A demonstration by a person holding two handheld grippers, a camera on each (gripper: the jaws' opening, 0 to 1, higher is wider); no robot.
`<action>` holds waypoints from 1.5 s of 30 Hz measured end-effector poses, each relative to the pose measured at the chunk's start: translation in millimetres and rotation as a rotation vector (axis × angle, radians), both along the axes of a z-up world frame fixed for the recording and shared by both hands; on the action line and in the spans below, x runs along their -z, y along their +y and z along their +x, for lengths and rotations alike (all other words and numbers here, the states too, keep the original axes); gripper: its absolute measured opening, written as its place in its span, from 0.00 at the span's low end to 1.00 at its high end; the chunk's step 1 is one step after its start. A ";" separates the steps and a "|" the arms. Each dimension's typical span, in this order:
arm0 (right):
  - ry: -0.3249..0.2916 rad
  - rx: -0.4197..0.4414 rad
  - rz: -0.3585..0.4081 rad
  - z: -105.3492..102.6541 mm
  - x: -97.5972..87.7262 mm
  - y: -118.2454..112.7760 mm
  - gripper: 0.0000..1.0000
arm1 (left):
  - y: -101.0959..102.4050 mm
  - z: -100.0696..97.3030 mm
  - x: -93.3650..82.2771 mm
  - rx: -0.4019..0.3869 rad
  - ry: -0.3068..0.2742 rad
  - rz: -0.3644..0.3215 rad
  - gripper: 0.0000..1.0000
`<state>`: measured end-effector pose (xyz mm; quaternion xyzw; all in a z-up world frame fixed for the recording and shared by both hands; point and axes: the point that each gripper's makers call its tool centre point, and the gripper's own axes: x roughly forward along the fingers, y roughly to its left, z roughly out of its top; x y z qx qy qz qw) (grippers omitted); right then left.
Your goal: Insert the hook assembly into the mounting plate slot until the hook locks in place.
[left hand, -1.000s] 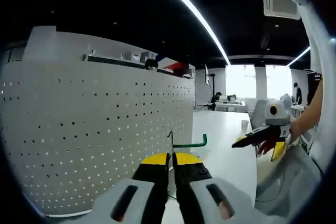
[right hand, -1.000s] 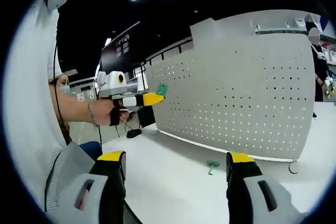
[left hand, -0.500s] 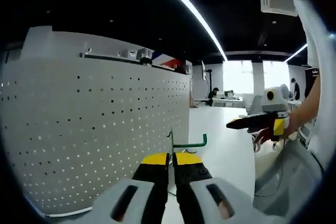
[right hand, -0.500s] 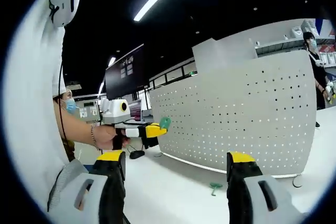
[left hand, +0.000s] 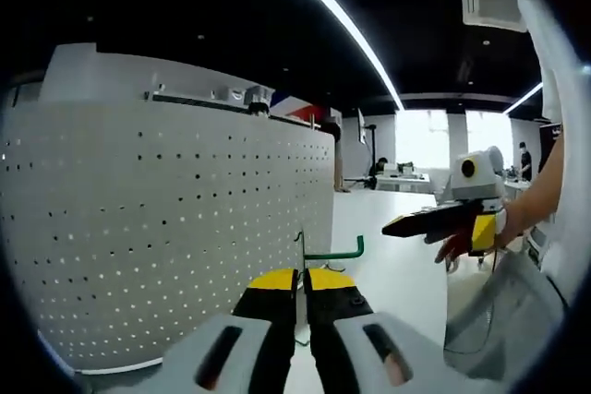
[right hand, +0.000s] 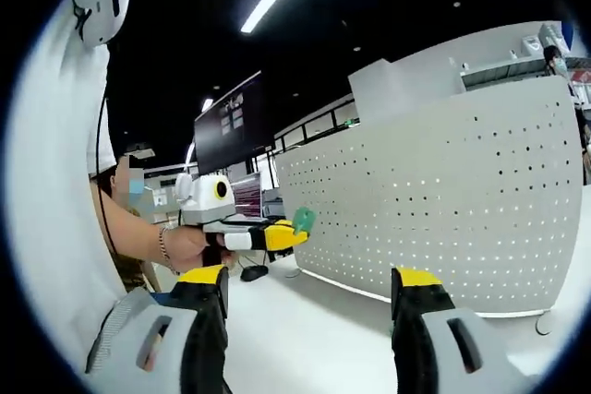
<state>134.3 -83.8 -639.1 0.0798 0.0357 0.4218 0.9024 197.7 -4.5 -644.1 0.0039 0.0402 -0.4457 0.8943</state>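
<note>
Here the left claw (left hand: pixel 301 288) pinches the green hook (left hand: pixel 332 252) at lower centre, beside the white pegboard (left hand: pixel 175 228). The right claw (right hand: pixel 309 283) gapes wide, holding nothing.

Green hook (left hand: pixel 332 253) base behind gripper jaws

The pegboard panel (left hand: pixel 175 228) is white, dotted all over with a regular grid of small dark holes. The hook (left hand: pixel 332 252) is green with a dark upright stem, pinched by the left tool (left hand: pixel 302 291), whose jaws are black with yellow tips on a grey body. The right tool (right hand: pixel 309 297) bears the same black, yellow and grey. The tabletop (left hand: pixel 392 269) is plain white.
</note>
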 end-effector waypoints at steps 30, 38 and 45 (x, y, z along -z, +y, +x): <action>0.002 -0.106 0.080 16.8 -18.5 62.8 0.65 | 6.0 -5.0 -6.7 -0.028 -0.005 -0.022 0.03; 0.007 -0.110 0.104 24.7 -25.1 70.5 0.58 | 7.9 -4.6 -8.2 -0.037 -0.006 -0.030 0.03; 0.019 -0.111 0.128 29.4 -28.9 77.0 0.50 | 8.8 -5.1 -10.6 -0.043 -0.010 -0.036 0.03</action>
